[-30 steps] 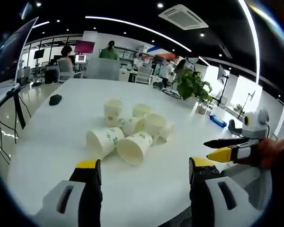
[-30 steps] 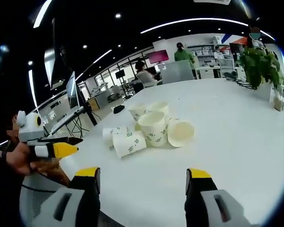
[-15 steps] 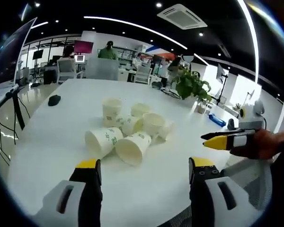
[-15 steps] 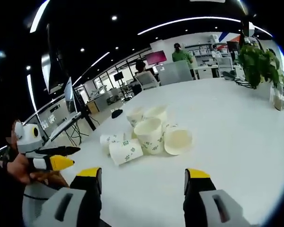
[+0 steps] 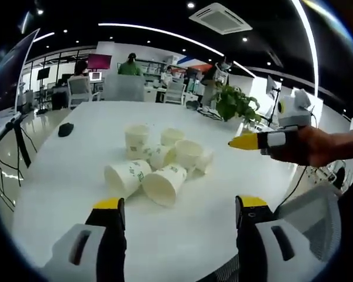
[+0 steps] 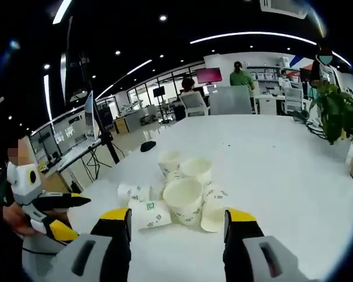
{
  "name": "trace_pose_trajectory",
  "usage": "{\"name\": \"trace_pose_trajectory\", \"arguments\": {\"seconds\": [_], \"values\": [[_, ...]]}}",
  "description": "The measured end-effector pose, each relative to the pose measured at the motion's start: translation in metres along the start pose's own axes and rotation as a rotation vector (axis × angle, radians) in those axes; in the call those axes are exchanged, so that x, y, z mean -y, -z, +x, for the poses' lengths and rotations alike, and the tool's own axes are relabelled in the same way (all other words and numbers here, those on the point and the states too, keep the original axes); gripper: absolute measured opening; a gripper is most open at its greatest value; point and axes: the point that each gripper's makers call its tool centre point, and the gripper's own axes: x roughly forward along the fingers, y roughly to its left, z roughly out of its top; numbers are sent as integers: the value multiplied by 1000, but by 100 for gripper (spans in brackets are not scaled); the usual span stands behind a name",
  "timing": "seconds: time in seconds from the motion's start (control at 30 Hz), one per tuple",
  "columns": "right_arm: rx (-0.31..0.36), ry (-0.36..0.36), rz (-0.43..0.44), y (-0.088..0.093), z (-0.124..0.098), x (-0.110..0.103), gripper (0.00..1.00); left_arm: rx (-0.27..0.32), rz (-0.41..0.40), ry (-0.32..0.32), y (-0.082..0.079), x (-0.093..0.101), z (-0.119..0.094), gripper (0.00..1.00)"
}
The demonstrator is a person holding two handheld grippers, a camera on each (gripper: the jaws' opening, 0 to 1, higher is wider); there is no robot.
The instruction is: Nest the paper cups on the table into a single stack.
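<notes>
- Paper cups, white with green print (image 5: 159, 167), lie loose in a cluster at twelve o'clock ahead of both tongs; none is nested yet.
- Left gripper (image 5: 176, 211) gapes wide, empty.
- Right gripper (image 6: 176, 218) likewise, hovering above the cluster (image 6: 176, 188).
- Judged step: approach; next, close on one upright cup on the white table (image 5: 59, 176).

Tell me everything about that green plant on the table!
The potted plant stands upright at the white table's far edge, well apart from the paper cups. It has many bushy, dark green leaves on thin stems. Its pot is too small to make out. Nothing touches it but the table.
</notes>
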Motion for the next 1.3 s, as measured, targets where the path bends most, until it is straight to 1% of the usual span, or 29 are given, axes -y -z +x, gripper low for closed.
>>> {"name": "trace_pose_trajectory", "arguments": {"seconds": [0.07,0.13,0.17,0.23,0.27,0.3,0.37,0.47,0.5,0.57,0.63,0.7,0.73,0.8,0.9,0.97,1.0,1.03,1.13,1.17,1.2,1.23,1.27,1.3], "values": [[7,6,1,-11,5,3,62,8,-10,-4,-1,-2,-1,76],[12,6,-1,-18,9,5,61,11,-19,-7,-2,-2,-2,76],[16,2,-4,-24,15,2,61,12,-21,-9,-2,-1,-2,75],[18,-4,-15,-32,16,-1,61,13,-23,-13,-3,-2,-2,75],[16,-8,-22,-33,19,0,61,15,-27,-13,-3,-3,-3,75],[10,-15,-30,-33,27,2,61,17,-28,-14,-3,-3,-3,75],[2,-26,-48,-35,31,-6,61,19,-30,-15,-3,-3,-2,75],[-11,-33,-66,-39,39,-8,60,17,-35,-15,-3,-4,-2,74],[-17,-31,-69,-40,41,-3,59,17,-36,-15,-3,-3,-3,74],[-36,-31,-80,-42,48,-3,56,26,-38,-17,-6,-3,-4,74],[-58,-29,-99,-42,51,-1,56,36,-46,-23,-7,-6,-4,74],[-79,-19,-110,-43,55,6,56,38,-56,-27,-7,-8,-4,74],[-87,-8,-98,-44,57,12,55,40,-60,-30,-7,-9,-4,74],[-95,-7,-84,-44,61,15,53,39,-61,-31,-6,-10,-4,74],[-133,-6,-108,-40,71,21,52,42,-59,-32,-7,-10,-4,74],[-162,-2,-117,-37,70,21,49,39,-60,-30,-7,-9,-4,73],[-166,-2,-118,-36,70,22,48,39,-60,-30,-7,-9,-4,73],[-182,-2,-126,-34,78,25,47,38,-60,-29,-7,-8,-5,73],[-236,6,-128,-22,83,30,41,34,-66,-31,-7,-9,-5,73],[-252,6,-121,-18,85,32,38,36,-69,-31,-7,-10,-5,73],[-274,5,-109,-12,92,38,35,39,-70,-32,-8,-11,-5,73],[-282,8,-101,-10,95,41,31,42,-72,-33,-8,-12,-5,73],[-299,9,-95,-7,91,40,28,43,-72,-33,-8,-14,-4,73],[-312,6,-92,-4,90,40,27,43,-71,-34,-8,-14,-4,72]]}}
